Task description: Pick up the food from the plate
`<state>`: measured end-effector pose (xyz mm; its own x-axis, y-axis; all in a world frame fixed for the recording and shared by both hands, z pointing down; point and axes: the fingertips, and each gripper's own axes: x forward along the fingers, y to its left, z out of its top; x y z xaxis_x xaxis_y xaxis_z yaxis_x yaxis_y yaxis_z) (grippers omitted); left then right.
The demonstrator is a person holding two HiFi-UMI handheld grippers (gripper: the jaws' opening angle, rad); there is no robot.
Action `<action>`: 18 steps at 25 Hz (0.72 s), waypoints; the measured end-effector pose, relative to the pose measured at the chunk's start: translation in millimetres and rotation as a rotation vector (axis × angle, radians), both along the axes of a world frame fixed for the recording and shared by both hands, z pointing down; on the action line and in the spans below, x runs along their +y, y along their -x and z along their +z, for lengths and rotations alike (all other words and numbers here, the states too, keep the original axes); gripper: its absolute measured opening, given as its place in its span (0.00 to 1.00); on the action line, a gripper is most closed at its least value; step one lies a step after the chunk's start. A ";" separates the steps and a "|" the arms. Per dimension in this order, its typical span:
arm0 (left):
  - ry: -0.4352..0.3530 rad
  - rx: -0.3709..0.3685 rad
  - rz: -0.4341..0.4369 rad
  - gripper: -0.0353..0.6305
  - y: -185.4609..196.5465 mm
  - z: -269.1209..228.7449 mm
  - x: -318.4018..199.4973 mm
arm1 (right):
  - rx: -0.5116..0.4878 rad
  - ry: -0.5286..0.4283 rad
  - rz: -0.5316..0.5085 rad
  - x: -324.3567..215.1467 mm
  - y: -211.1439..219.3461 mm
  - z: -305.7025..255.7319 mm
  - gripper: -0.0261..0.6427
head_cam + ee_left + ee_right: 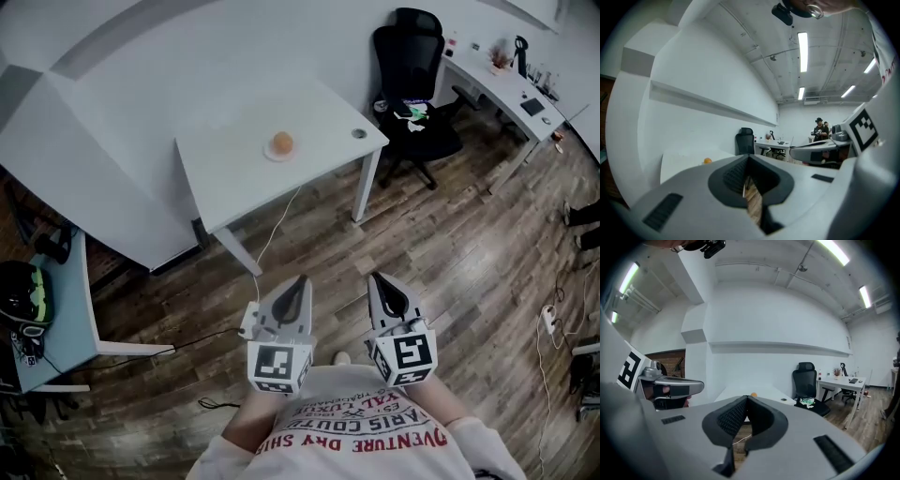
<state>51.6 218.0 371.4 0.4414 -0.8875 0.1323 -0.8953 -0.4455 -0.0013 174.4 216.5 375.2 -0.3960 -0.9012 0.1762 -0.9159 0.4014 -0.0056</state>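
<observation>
Standing well back from the white table (234, 183), you hold the left gripper (302, 280) and the right gripper (375, 277) side by side over the wooden floor (450, 244), each with its jaws pressed together on nothing. The round orange food (281, 142) sits on its small plate (271, 156) near the table's middle, well apart from both grippers.

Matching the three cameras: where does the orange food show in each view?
Head view: food upper centre, on the white table.
Left gripper view: food left of centre, beyond the jaws.
Right gripper view: food at centre, above the jaw tips.
Shared landmark: black office chair, right of the food everywhere.
</observation>
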 end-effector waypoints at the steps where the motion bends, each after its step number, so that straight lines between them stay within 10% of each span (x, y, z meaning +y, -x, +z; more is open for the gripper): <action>1: 0.003 0.005 -0.009 0.06 -5.6 0.4 -5.8 | 0.001 0.005 -0.006 -6.9 -6.8 1.2 0.05; 18: 0.069 0.024 0.006 0.06 -17.7 25.6 -176.4 | 0.001 0.066 0.031 -170.8 -26.7 32.2 0.05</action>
